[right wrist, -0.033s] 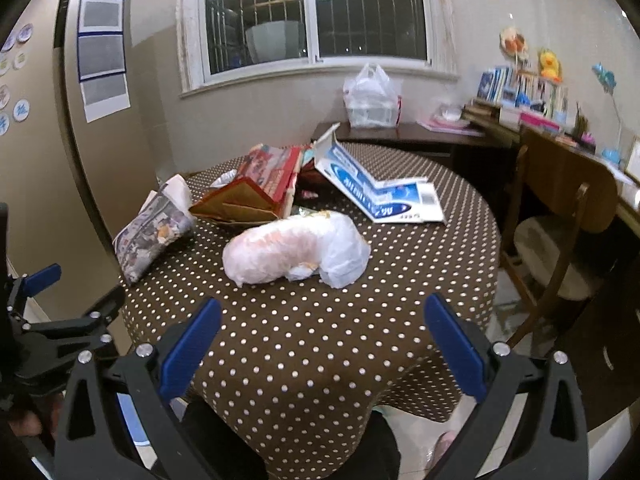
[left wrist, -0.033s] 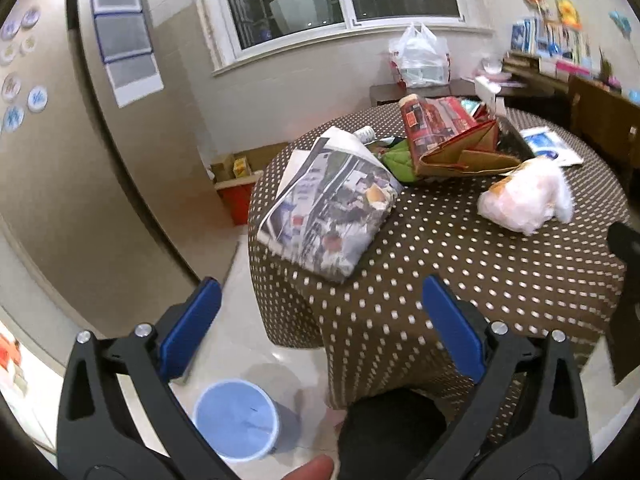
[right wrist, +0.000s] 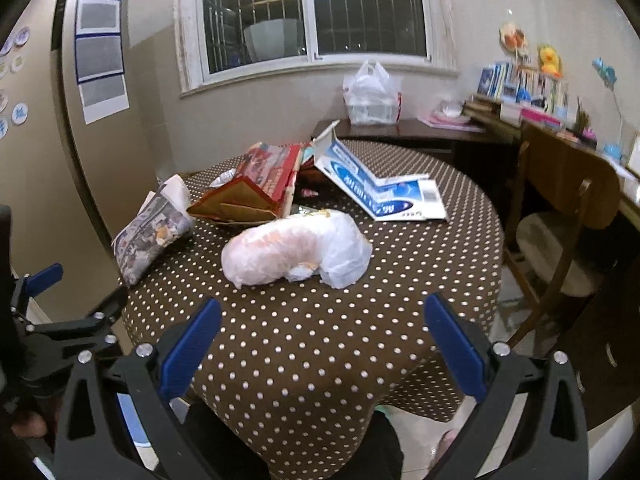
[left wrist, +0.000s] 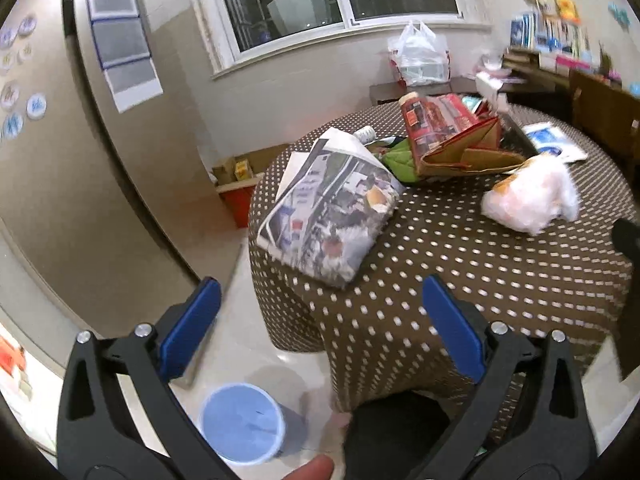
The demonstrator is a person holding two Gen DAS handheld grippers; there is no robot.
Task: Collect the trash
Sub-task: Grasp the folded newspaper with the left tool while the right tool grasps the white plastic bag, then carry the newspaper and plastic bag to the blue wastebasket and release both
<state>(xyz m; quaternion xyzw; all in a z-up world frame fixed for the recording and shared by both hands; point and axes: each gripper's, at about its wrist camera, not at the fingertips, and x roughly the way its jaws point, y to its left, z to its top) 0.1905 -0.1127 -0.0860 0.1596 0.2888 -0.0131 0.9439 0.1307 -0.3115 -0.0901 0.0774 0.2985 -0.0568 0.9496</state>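
A round table with a brown dotted cloth (left wrist: pixel 460 280) (right wrist: pixel 320 340) holds trash. A folded newspaper (left wrist: pixel 332 212) (right wrist: pixel 148 236) lies at its left edge. A white plastic bag (left wrist: pixel 528 196) (right wrist: pixel 296 248) lies in the middle. A red and brown flattened carton (left wrist: pixel 452 136) (right wrist: pixel 256 188) and a blue and white flattened box (right wrist: pixel 380 188) lie further back. My left gripper (left wrist: pixel 320 320) is open and empty, in front of the table's edge below the newspaper. My right gripper (right wrist: pixel 322 340) is open and empty, short of the white bag.
A blue bin (left wrist: pixel 242 424) stands on the floor below the left gripper. A wooden chair (right wrist: pixel 560 232) stands right of the table. A red box (left wrist: pixel 236 196) sits by the wall. A side desk (right wrist: pixel 420 128) with a white bag stands under the window.
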